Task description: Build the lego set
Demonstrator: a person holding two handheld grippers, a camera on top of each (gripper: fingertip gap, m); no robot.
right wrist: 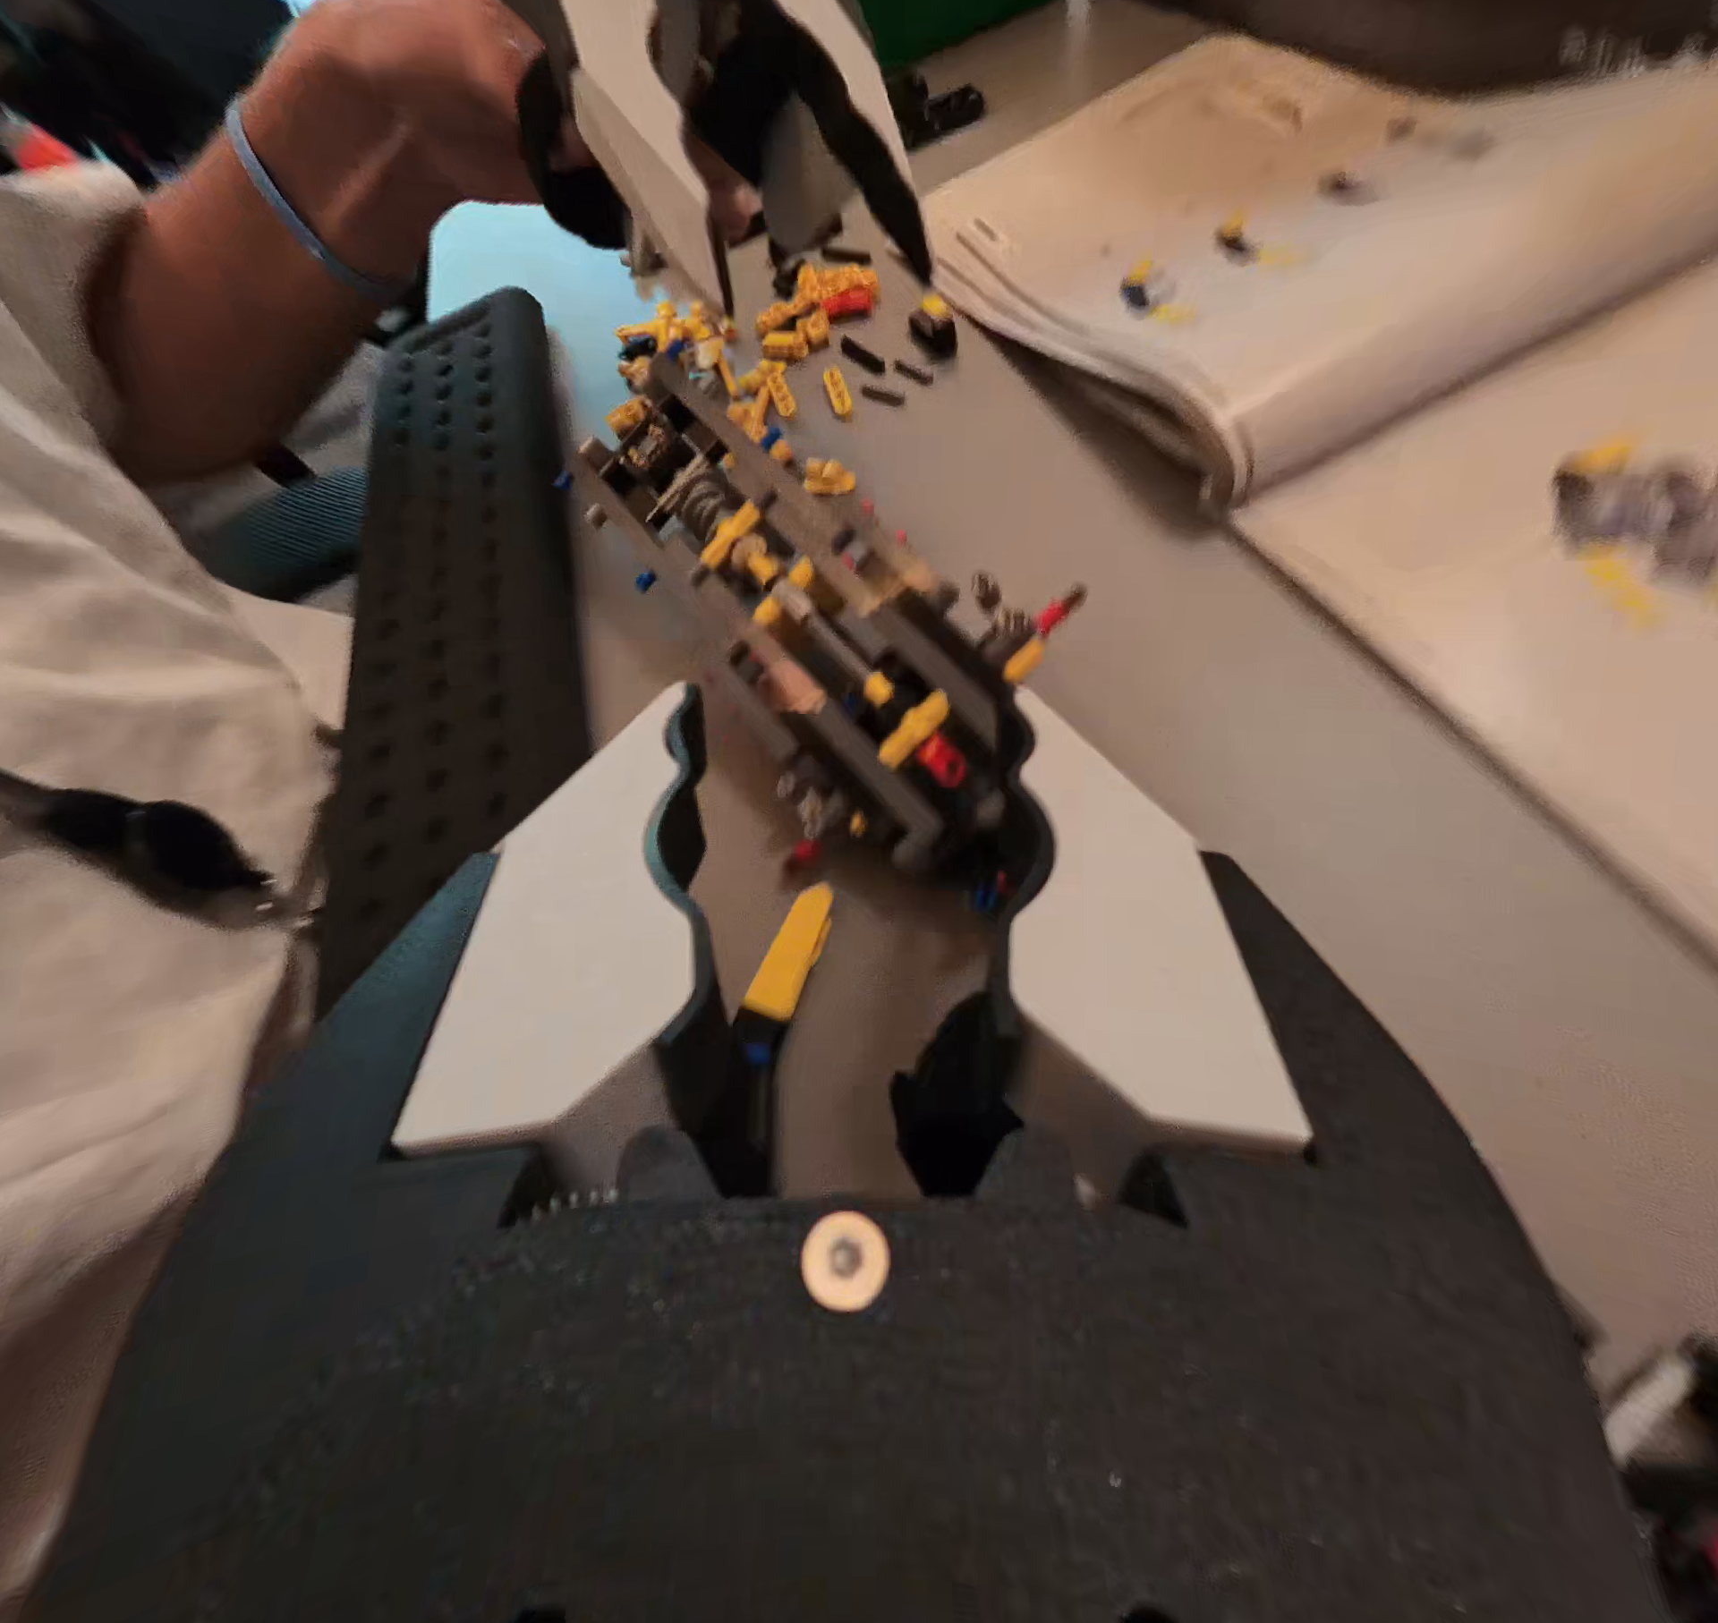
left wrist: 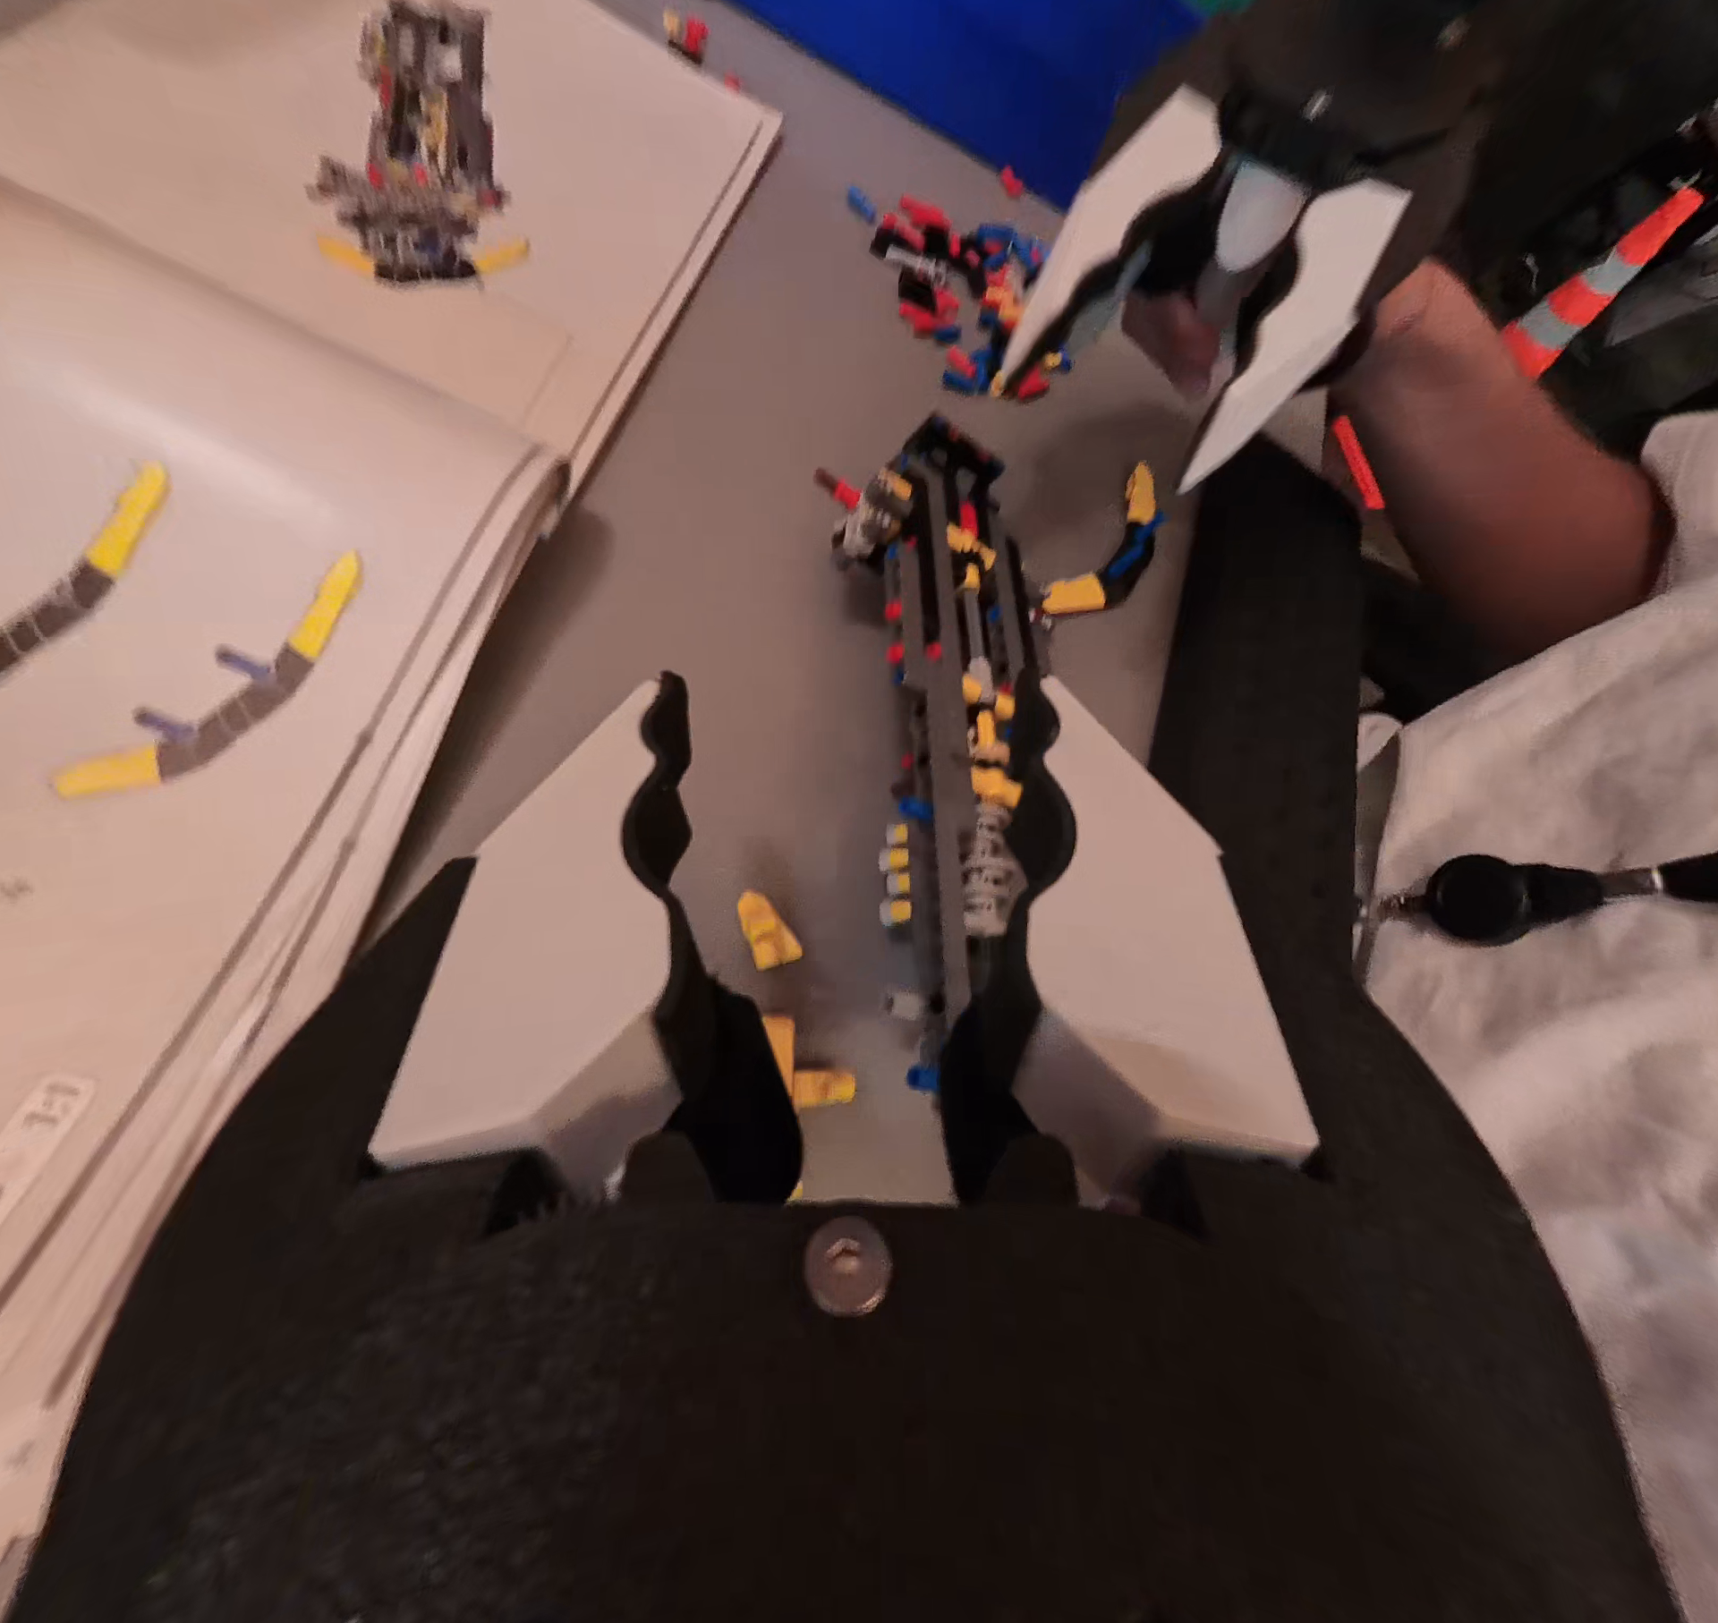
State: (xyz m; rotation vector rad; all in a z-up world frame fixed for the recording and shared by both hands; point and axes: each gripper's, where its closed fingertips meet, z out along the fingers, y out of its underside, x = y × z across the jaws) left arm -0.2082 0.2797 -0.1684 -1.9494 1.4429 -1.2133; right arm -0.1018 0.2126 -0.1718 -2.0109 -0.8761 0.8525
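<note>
Both grippers, left [left wrist: 851,798] and right [right wrist: 851,798], hung spread and empty over the long grey chassis [left wrist: 958,695]; best steadied before attaching the curved yellow-tipped arm [left wrist: 1111,565].

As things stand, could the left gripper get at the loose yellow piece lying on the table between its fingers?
Probably yes. The left gripper is open, and the yellow piece lies bare on the table between its fingers. The long grey Lego assembly sits close beside its right finger and might get nudged.

Left gripper [left wrist: 851,695]: jaws spread wide, nothing clamped, angled down. Right gripper [right wrist: 851,705]: jaws likewise spread, empty, angled down opposite it. Bare forearm [right wrist: 279,240] behind the left gripper, band at wrist.
</note>
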